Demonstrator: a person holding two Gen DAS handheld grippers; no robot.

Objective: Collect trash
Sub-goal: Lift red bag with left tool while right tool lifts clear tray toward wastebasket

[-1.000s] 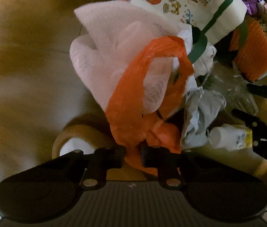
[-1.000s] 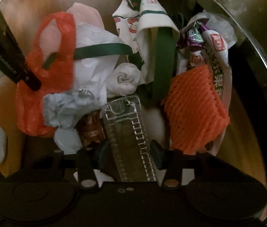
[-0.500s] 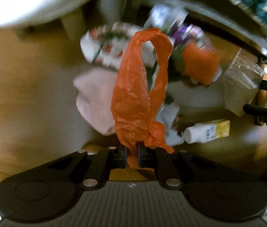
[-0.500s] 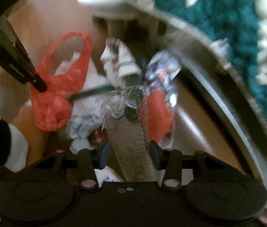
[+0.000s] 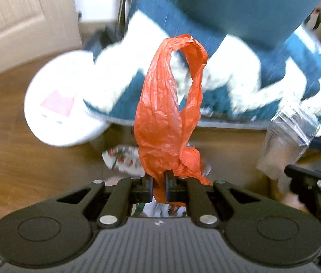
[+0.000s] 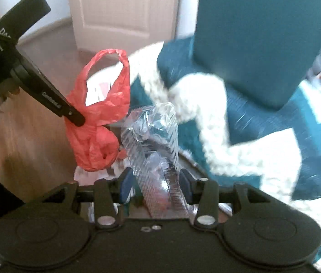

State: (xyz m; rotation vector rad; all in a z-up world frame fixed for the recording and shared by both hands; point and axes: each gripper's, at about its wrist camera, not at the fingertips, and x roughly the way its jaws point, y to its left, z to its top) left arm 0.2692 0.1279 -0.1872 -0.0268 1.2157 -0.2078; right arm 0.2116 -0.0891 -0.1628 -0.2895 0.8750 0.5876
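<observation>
Brown wood floor [image 5: 24,159], plank grain visible at left. Lying on it: a teal rug [image 5: 240,52] with thick white bands, blurred; a round white disc [image 5: 62,107] with a pink patch, just beside the rug's edge; a white wrapper [image 5: 121,157] printed in red and green, near the disc. Same floor [image 6: 31,145] and rug [image 6: 262,122] in the right view, reaching a pale door [image 6: 124,11].

Both wrist views look forward along their fingers, sharing the orange bag [image 5: 167,113] and the blue-white rug [image 6: 262,136].
</observation>
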